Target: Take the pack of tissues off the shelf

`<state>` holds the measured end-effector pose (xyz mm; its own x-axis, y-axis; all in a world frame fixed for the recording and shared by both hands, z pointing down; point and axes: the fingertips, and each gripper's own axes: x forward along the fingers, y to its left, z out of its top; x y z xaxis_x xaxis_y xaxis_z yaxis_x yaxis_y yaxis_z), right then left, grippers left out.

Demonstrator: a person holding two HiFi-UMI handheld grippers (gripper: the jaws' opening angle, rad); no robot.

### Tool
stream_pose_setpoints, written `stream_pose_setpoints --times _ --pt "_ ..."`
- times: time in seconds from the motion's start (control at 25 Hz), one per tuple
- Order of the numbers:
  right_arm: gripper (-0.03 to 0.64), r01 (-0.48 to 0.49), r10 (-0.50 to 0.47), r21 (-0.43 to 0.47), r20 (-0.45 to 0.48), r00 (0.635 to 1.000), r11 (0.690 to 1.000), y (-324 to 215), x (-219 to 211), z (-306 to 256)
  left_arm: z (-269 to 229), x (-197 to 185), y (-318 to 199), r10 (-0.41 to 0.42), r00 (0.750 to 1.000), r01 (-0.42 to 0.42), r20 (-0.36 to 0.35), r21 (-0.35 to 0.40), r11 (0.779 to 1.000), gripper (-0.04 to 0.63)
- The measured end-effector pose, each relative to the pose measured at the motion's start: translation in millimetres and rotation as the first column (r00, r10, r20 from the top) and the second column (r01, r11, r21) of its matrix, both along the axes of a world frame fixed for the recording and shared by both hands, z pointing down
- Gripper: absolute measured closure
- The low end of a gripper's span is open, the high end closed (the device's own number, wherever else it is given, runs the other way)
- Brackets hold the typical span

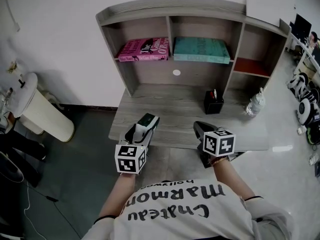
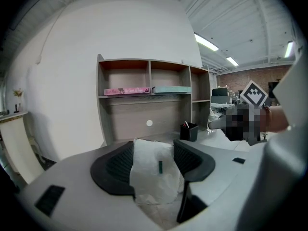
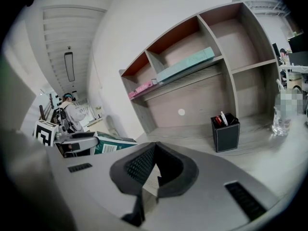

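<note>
Plainly we are pinching the pack of tissues (image 2: 151,179) in the left gripper's (image 2: 154,147) jaws over the counter's (image 1: 175,109) near edge, its long axis pointing toward the shelf (image 1: 170,6), while the right gripper's (image 3: 155,150) jaws are pressing together empty alongside.

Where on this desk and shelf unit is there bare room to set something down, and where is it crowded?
Free: the desktop from the unit's left side across to the pen holder, and the right-hand compartment's shelf. Crowded: the middle shelf, filled by the pink book and teal book; the desk's right end, with pen holder and bottle.
</note>
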<state>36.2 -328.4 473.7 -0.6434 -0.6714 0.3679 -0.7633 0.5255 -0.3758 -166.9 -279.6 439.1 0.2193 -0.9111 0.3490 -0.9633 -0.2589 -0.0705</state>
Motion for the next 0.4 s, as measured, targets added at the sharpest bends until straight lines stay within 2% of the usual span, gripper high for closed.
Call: stream_pose_setpoints --times 0.4 --pt "0.609 -0.026 0.027 0.010 -0.007 1.000 1.000 3 -1 2 4 -15 14 -0.026 1.000 0.026 0.009 0.001 1.000 0.328"
